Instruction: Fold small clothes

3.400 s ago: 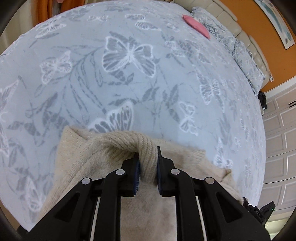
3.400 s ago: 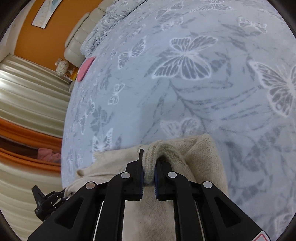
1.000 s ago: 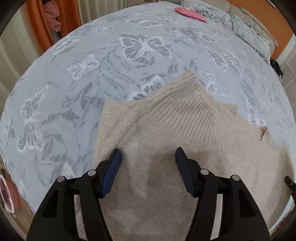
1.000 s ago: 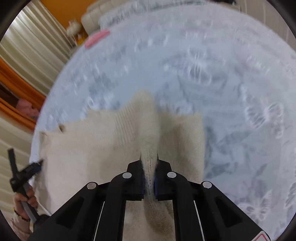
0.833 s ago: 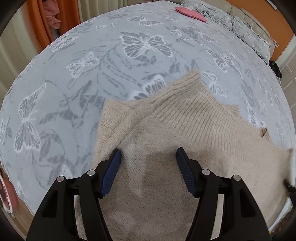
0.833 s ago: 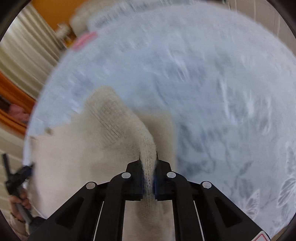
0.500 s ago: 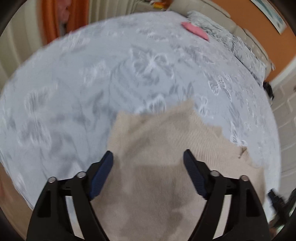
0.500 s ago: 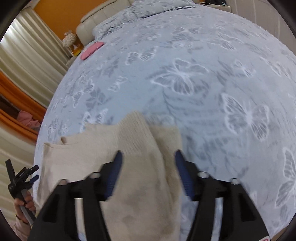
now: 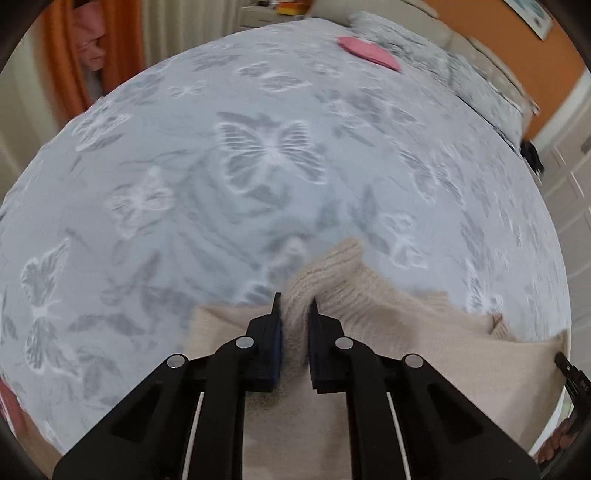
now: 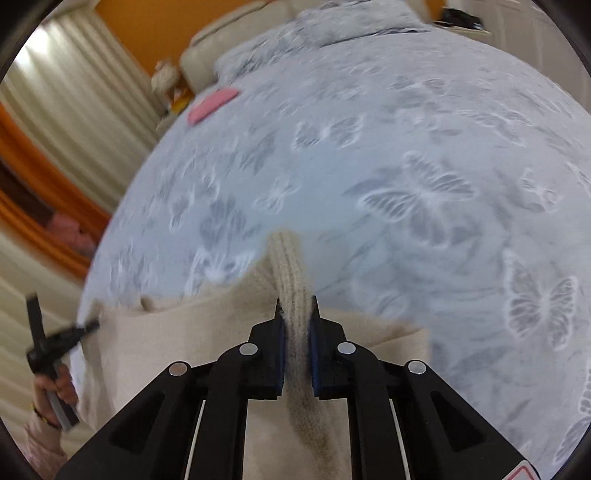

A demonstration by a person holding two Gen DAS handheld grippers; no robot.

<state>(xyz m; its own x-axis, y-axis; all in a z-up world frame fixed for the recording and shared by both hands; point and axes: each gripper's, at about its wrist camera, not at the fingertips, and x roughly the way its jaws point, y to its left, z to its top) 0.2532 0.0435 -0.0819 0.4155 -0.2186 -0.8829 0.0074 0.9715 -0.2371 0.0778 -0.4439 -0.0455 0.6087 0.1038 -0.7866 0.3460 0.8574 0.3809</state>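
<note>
Your bed (image 9: pixel 258 184) carries everything here: a wide grey-blue cover printed with butterflies, giving you a broad soft surface to fold on. The beige knit sweater (image 9: pixel 424 332) lies at the near edge of the bed, close to you, with most of the cover beyond it bare, so there is room to swing cloth forward.

You have your left gripper (image 9: pixel 294 314) clamped on a bunched ridge of the sweater's ribbed knit, jaws pressed together on the fabric. Your right gripper (image 10: pixel 294 314) pinches a ribbed band the same way, jaws shut on it, the band running forward from the tips. Holding two points along one edge at once looks meant to let you carry that edge over evenly rather than drag one corner.

Around the bed, an orange wall (image 10: pixel 140 26) stands behind a pale padded headboard (image 10: pixel 221 40). Cream and orange curtains (image 10: pixel 55 122) hang along the side. White panelled doors (image 9: pixel 569 155) show in the left view.

A pillow in matching print (image 9: pixel 424 62) sits at the head end. A pink item (image 9: pixel 369 55) lies flat near that far edge, well apart from the sweater.
</note>
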